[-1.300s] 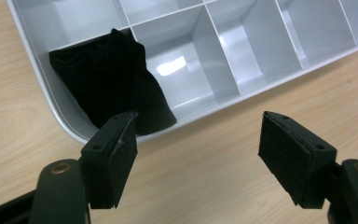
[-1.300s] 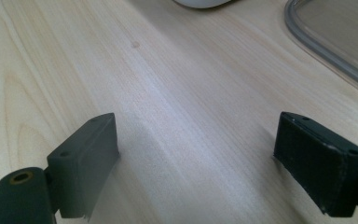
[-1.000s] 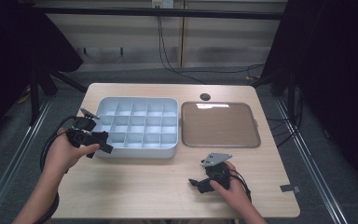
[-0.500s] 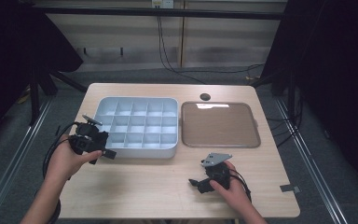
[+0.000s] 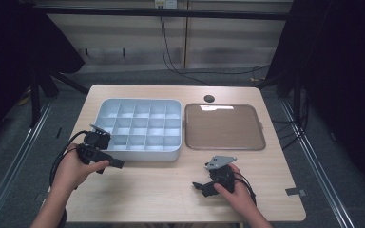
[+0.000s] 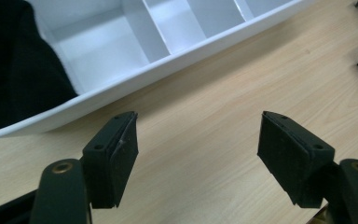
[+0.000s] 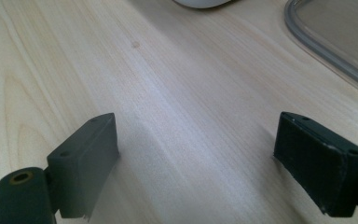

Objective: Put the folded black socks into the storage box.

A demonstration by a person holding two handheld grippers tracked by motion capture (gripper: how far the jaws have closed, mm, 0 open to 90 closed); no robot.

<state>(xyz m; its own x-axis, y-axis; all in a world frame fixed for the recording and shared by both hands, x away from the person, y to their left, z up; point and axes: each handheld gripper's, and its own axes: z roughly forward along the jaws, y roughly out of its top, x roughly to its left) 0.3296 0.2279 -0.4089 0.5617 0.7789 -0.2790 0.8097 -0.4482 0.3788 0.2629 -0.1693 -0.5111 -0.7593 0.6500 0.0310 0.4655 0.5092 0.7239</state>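
Left tool (image 5: 116, 164) has dropped toward the desk (image 5: 161, 190), jaws spread, nothing between them, just beside the empty compartment tray (image 5: 140, 126) near edge. Right tool (image 5: 198, 186) unmoved, spread, empty. No grasp started yet.

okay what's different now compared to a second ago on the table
The left gripper has come down and toward the person along the near left corner of the white divided box, jaws open and empty. The right gripper, the box and the clear lid stayed put.
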